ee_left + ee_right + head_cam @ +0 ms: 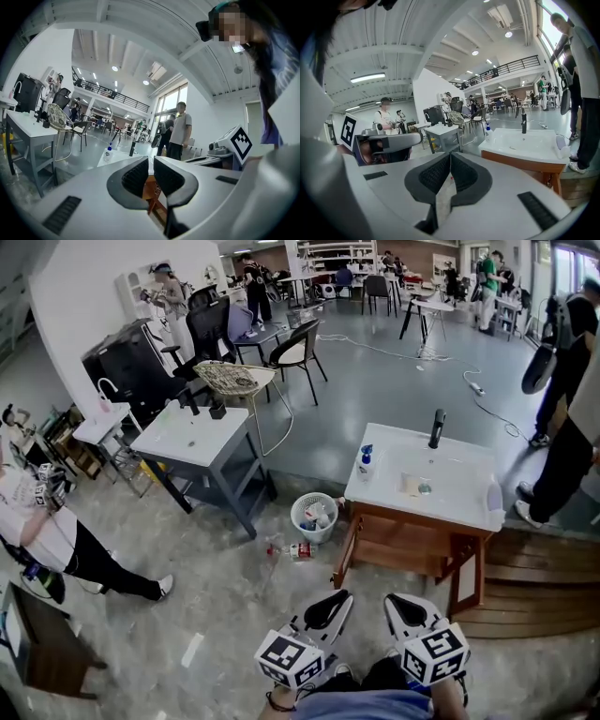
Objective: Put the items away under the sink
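A white sink (469,507) on a wooden cabinet (403,545) stands ahead of me, with a black faucet (437,427) and a blue-capped bottle (365,463) on its left corner. A white basket (314,517) holding several items sits on the floor left of the cabinet. A small bottle (292,549) lies beside it. My left gripper (330,602) and right gripper (398,604) hover side by side, well short of the cabinet. Both are shut, with nothing between the jaws. The right gripper view shows the sink (525,140) and bottle (488,130) beyond the right gripper (450,154).
A grey table (202,442) with a wicker chair (234,379) behind it stands to the left. One person (47,531) crouches at far left and another (572,456) stands right of the sink. Wooden steps (534,587) lie at right, a brown table (47,643) at lower left.
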`<state>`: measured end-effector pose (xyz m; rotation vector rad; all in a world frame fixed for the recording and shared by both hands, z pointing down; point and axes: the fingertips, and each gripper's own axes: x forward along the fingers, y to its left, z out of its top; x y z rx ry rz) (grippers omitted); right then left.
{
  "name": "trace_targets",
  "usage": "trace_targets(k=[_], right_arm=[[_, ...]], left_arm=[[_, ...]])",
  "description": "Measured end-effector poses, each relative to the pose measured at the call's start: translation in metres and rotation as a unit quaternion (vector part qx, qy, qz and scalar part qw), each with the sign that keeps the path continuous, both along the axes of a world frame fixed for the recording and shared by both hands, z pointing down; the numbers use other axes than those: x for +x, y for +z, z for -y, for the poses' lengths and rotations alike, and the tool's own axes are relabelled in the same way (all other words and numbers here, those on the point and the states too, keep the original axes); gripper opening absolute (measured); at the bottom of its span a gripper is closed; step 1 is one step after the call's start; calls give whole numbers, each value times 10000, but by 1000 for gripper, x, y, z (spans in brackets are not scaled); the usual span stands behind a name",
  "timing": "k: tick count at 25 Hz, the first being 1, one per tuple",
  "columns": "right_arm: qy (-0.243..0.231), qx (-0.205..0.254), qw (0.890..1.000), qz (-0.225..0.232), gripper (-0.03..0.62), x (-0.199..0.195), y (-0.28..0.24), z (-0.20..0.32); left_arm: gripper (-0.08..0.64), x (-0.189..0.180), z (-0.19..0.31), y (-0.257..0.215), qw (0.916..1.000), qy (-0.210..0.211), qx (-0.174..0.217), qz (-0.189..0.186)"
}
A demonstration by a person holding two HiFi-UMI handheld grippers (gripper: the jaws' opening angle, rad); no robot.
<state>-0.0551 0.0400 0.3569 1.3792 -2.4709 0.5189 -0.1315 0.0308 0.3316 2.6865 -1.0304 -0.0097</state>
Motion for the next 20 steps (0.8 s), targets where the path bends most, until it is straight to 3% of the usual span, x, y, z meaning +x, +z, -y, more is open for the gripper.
trace_targets(k=[8,20], right_arm=[[21,-88,9999,61,18,16,13,52],[-470,-70,9989,-15,18,58,17,201]], left_arm=[[55,22,43,10,9999,139,-36,32],[108,52,183,26,9990,-416,-163,72]])
